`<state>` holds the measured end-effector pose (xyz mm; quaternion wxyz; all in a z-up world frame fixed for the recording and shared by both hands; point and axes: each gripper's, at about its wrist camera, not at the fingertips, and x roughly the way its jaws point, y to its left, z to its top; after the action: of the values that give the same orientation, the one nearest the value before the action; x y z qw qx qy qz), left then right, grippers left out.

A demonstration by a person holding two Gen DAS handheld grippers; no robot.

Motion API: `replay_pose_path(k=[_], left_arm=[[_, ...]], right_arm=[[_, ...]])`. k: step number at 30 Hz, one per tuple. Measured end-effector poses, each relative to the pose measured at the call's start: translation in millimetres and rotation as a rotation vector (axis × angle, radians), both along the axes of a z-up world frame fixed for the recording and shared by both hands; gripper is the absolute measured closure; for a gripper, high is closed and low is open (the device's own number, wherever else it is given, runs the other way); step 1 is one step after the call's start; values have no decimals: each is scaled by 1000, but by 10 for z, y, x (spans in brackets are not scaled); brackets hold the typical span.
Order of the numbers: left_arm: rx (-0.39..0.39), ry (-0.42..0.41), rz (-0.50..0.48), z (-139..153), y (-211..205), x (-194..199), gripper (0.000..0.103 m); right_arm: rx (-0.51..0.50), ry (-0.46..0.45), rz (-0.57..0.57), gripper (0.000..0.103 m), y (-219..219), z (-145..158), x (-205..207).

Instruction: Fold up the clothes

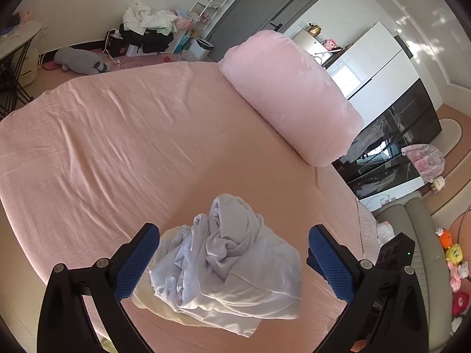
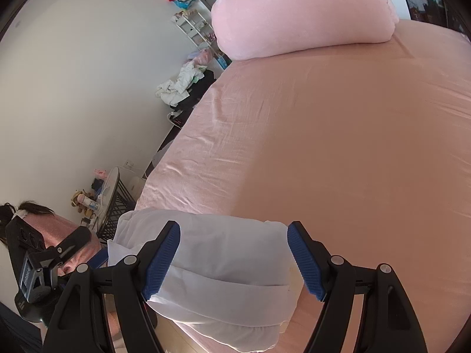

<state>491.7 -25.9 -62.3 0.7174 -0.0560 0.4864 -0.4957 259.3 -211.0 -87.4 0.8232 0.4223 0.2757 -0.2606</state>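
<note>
A crumpled white garment (image 1: 226, 264) lies in a heap on the pink bed sheet (image 1: 147, 147), near the front edge. My left gripper (image 1: 234, 232) hovers over it, open wide, with one blue pad on each side and neither touching the cloth. In the right wrist view the same white garment (image 2: 223, 264) fills the space between the fingers of my right gripper (image 2: 234, 226). That gripper is open; the cloth runs on past the left pad and is not squeezed. The right gripper's black body (image 1: 396, 253) shows at the bed's right edge.
A thick pink rolled blanket (image 1: 288, 94) lies at the far end of the bed. A clothes pile (image 1: 147, 26) and a grey plush (image 1: 79, 58) lie on the floor beyond. A round side table (image 2: 112, 194) stands by the bed. A person's head (image 2: 73, 250) is low at left.
</note>
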Motion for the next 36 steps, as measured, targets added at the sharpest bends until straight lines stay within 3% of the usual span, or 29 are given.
replay_pose_path(k=[2,6,8,13,16,20,23,27,30,36], left_arm=[[43,-19,-10,-31,-78,-23,0],[208,-85,-28,-273,-249,-48,0],[223,-54,-13,-433,-210,5,0],[156,113,16,-817,13,167,0],[142,85,24,-902,58,154,0],[162,41,-2,-879,8,108,0],[168,44,-19,-869,-18,92,0],[133,92,-31,-833,-11,138,0],[100,128,-24,-763,37,134,0],[-95,158,30,-511,262,81,0]], right_arm=[[43,-3,10,28,-19,-98,-4],[136,-15,30,28,-31,-328,6],[135,-9,38,28,-1,-390,6],[59,112,81,25,163,-486,39],[92,152,67,16,187,-622,54],[178,125,39,10,126,-802,24],[113,188,42,1,149,-828,44],[121,126,26,1,130,-805,-42],[51,94,32,1,181,-689,-79],[-21,-68,54,1,260,-354,-155]])
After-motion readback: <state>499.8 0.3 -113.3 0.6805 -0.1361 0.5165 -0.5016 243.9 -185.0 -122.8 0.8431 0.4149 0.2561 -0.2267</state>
